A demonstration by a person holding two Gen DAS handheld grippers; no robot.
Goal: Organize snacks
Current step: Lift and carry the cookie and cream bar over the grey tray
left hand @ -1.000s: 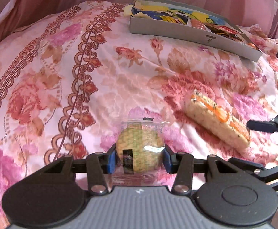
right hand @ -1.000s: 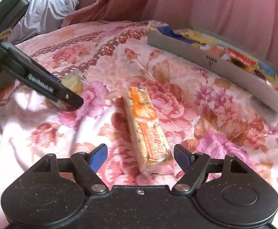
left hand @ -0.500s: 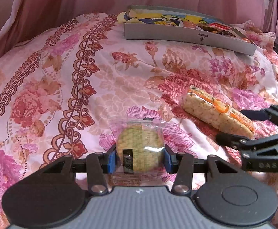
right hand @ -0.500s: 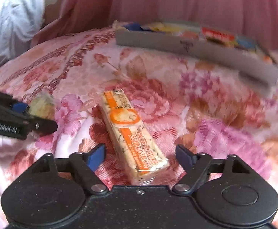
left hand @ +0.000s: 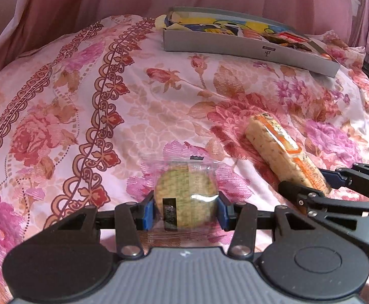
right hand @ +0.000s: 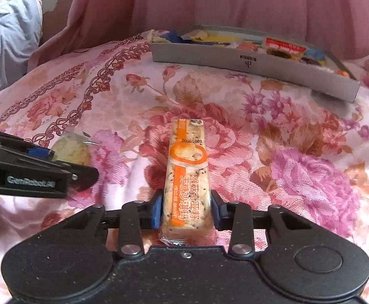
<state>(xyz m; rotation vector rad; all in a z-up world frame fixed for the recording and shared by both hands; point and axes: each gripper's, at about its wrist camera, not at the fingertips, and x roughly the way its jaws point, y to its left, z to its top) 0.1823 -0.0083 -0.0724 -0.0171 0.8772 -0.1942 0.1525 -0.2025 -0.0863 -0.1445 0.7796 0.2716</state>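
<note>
Both tools lie low over the bedspread (left hand: 159, 116), left tool (left hand: 186, 209) clamping cookie (left hand: 184, 197), right tool (right hand: 186, 211) clamping bar (right hand: 187, 167).

Soft pinkish daylight; fisheye-warped edges

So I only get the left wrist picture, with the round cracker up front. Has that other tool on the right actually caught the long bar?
Observer: Yes. The right wrist view shows the right tool shut on the near end of the long bar, squeezing it from both sides.
Visitor: What's on its wrapper?
Observer: Orange printed characters run along it, and a small code is stamped near the far end.
Visitor: Anything off to my left?
Observer: A crumpled white cloth lies beyond the floral bedspread.
</note>
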